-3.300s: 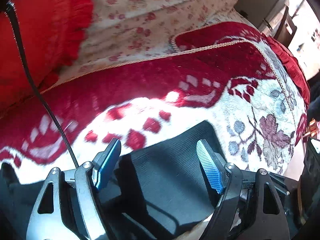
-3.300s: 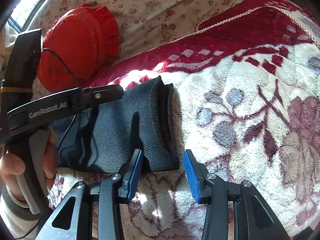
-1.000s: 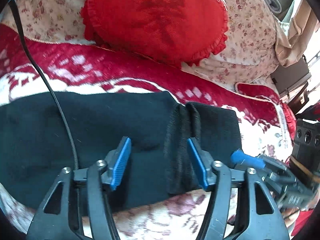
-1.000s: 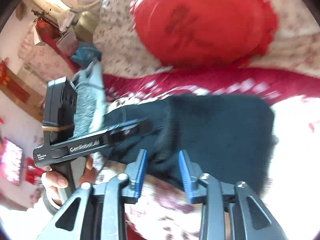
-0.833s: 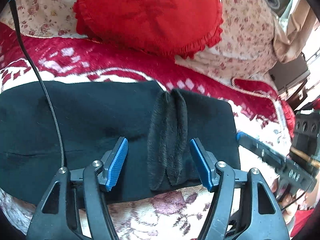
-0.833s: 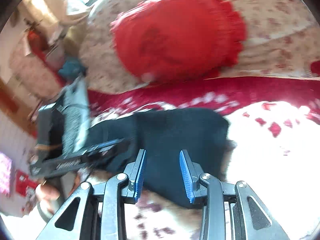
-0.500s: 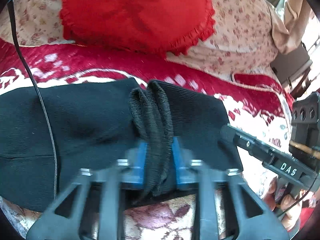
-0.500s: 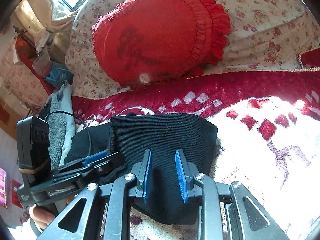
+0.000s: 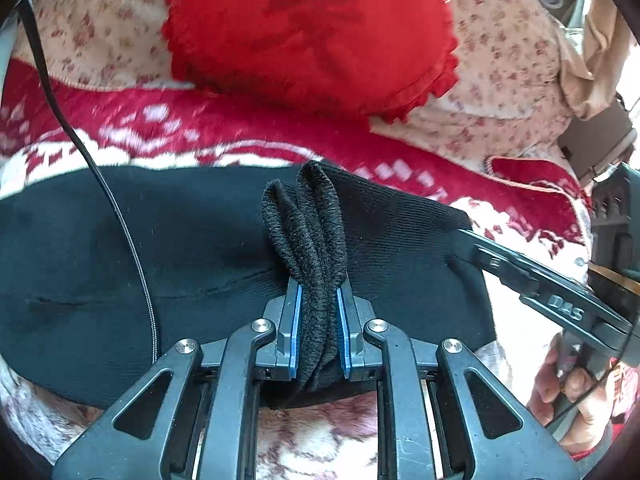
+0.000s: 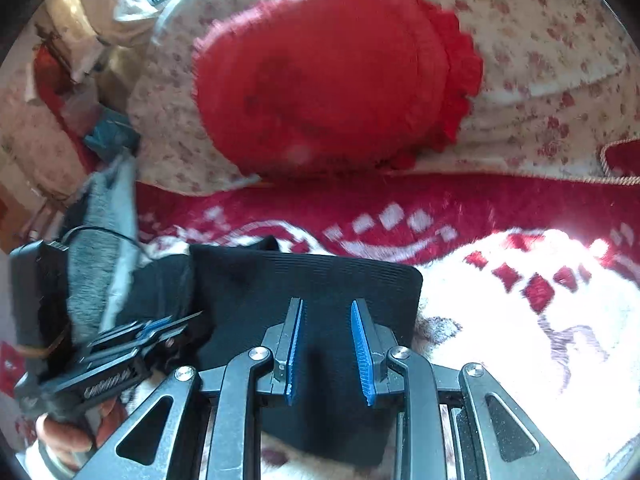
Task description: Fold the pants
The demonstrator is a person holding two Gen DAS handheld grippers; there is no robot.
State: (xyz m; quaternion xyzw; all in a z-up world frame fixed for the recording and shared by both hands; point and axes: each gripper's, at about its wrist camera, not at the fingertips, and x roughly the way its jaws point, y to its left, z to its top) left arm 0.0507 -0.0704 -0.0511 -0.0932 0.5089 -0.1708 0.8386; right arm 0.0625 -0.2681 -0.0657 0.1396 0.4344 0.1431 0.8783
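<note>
Black knit pants (image 9: 120,248) lie folded on a red and white floral blanket (image 9: 132,144). My left gripper (image 9: 318,316) is shut on the bunched fuzzy cuffs (image 9: 310,220) of the pants, which stand up between its blue pads. In the right wrist view the folded pants (image 10: 304,280) lie under my right gripper (image 10: 326,332); its blue fingers (image 10: 362,344) stand apart over the cloth, nothing pinched. The left gripper also shows at the left of that view (image 10: 132,344). The right gripper's body crosses the right of the left wrist view (image 9: 552,292).
A round red frilled cushion (image 9: 304,28) leans on a flowered sofa back (image 9: 504,64) behind the pants. A grey cloth (image 10: 108,216) and clutter lie at the far left. A black cable (image 9: 100,176) crosses the pants. A hand (image 9: 568,392) holds the right gripper.
My left gripper has closed on the bunched cuffs, which were between open jaws a second ago. My right gripper swung to the pants' right end and stays open.
</note>
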